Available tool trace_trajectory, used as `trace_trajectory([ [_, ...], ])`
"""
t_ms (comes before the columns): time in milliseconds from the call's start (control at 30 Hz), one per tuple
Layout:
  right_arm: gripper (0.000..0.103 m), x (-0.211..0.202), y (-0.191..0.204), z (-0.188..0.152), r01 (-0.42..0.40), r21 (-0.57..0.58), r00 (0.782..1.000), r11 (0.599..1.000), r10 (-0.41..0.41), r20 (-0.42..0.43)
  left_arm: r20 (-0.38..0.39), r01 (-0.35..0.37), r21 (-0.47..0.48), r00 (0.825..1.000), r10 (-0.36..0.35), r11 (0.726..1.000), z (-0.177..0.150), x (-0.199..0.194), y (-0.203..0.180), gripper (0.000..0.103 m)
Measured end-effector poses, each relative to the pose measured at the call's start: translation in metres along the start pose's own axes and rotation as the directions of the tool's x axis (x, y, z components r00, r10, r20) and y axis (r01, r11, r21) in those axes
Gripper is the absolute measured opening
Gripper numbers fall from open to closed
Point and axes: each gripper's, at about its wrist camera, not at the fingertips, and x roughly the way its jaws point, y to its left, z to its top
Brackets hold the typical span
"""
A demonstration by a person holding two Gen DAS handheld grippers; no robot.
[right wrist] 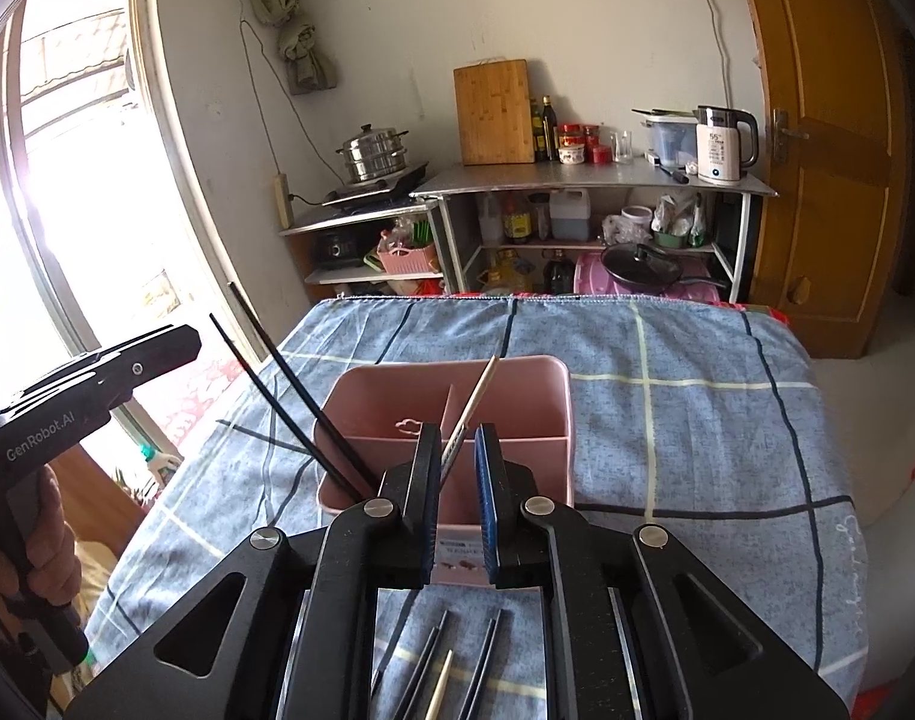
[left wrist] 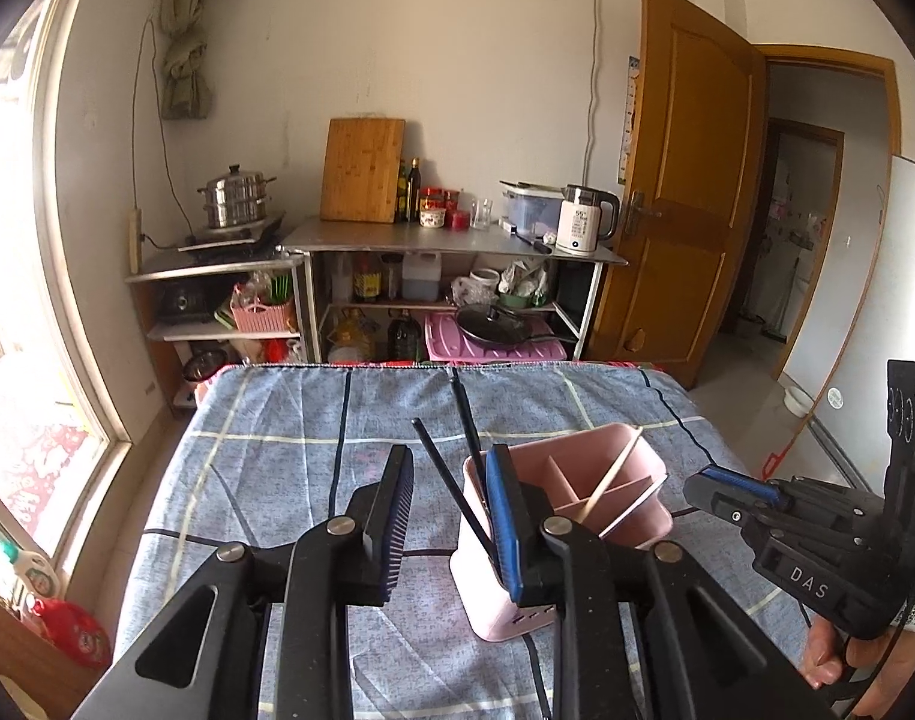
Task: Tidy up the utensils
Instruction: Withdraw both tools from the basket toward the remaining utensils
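the pink utensil holder (right wrist: 451, 396) stands upright on the blue checked cloth (right wrist: 697, 420), divided into compartments. two black chopsticks (right wrist: 289, 396) lean out of its left compartment, tips pointing up toward the window. a pale wooden chopstick (right wrist: 475, 399) leans in a middle section.

the left gripper (left wrist: 451, 516) hangs just over the holder's left edge, its jaws parted with nothing between them; the black chopsticks rise right beside its blue-padded finger. the right gripper (right wrist: 457, 498) sits at the holder's near wall, jaws a narrow gap apart, the pale chopstick's lower end showing in that gap without being pinched. more chopsticks (right wrist: 451, 660) lie flat on the cloth beneath the right gripper, close to the holder's near side.
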Motion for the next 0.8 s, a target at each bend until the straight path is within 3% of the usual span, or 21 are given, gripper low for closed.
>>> trace_trajectory([
  [367, 0.012, -0.039, 0.006, -0.019, -0.001, -0.007, 0.999, 1.0, 0.001, 0.041, 0.065, 0.009, 0.011, 0.998, -0.01, 1.0, -0.019, -0.052, -0.015, 0.025],
  [800, 0.013, -0.08, 0.012, -0.063, -0.011, -0.005, 0.998, 1.0, 0.012, 0.055, 0.074, 0.036, 0.031, 0.997, -0.039, 0.999, -0.065, -0.094, -0.04, 0.025],
])
